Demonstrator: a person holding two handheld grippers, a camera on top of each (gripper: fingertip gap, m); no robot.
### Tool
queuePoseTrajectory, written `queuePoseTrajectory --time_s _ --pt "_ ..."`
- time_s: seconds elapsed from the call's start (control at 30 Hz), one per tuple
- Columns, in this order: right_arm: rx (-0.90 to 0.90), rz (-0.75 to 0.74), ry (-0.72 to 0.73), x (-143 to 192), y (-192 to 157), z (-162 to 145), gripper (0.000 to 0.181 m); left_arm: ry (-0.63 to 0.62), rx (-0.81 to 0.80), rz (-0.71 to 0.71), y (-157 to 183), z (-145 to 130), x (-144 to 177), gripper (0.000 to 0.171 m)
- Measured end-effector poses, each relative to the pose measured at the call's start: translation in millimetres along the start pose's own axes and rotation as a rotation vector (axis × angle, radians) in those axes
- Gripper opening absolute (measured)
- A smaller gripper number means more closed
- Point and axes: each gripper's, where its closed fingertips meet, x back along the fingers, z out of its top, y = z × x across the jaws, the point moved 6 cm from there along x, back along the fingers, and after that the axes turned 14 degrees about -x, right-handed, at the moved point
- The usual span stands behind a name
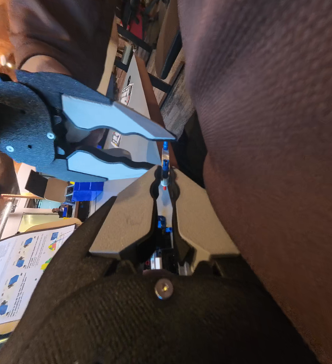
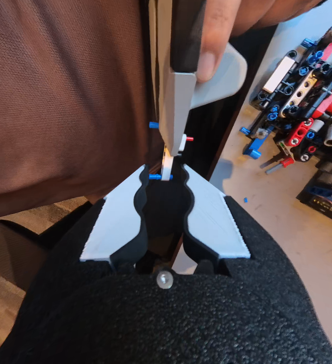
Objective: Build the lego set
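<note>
Between your two grippers, held up off the desk (image 2: 279,226) and close to your brown shirt (image 2: 62,98), hung the small white beam (image 2: 166,167) with its blue pins (image 2: 155,176) and a red pin (image 2: 189,138). Your left gripper (image 1: 164,173) had its jaws closed on one end of that beam. Your right gripper (image 2: 165,167) had its jaws parted around the other end, tips close beside it but, as far as could be seen, not pinching.

By my reading you were mid sub-assembly: seating pins into the beam before joining it to the main model (image 2: 307,102), which lay on the desk well to the right. A loose blue bit (image 2: 245,200) sat near it. The next move called for squaring the right jaws onto a blue pin, or the beam, and pressing straight along its axis so nothing skewed or popped loose.

An instruction sheet (image 1: 23,275) showed printed pictures and text; I leave its wording unquoted. No brand mark was legible.
</note>
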Motion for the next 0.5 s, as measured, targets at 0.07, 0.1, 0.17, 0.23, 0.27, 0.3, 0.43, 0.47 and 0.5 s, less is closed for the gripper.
queuePoseTrajectory --time_s 0.07,0.1,0.17,0.23,0.27,0.3,0.43,0.47,0.5 --pt "-0.016 0.005 0.013 4.9 1.2 -0.6 0.028 -0.002 0.000 0.011 -1.2 0.0 0.1 0.003" --pt "-0.017 0.011 0.022 6.0 0.7 -0.8 0.025 -0.007 -0.003 0.020 -2.6 -0.9 0.9 0.004" --pt "-0.011 0.015 0.028 4.9 -1.1 -1.3 0.024 -0.010 -0.003 0.023 -3.3 -1.7 1.9 0.005" --pt "0.002 0.013 0.021 1.5 -2.4 -2.2 0.023 -0.006 -0.002 0.012 -1.6 -1.0 1.6 0.004" --pt "0.007 0.015 0.016 0.1 -2.7 -2.7 0.023 -0.002 0.000 0.004 -0.7 -0.6 1.2 0.004" --pt "0.012 0.017 0.015 -1.0 -2.8 -3.0 0.023 -0.001 0.001 -0.001 -0.1 -0.4 1.0 0.003" --pt "0.034 0.020 0.006 -2.7 -3.0 -3.2 0.023 0.000 -0.001 -0.010 1.0 -1.0 2.0 0.004" --pt "0.040 0.024 -0.003 -2.6 -3.3 -3.4 0.023 0.002 -0.002 -0.011 1.1 -1.0 2.1 0.004" --pt "0.045 0.026 -0.016 -2.8 -3.1 -3.9 0.024 0.003 -0.003 -0.012 1.2 -1.1 2.2 0.003"
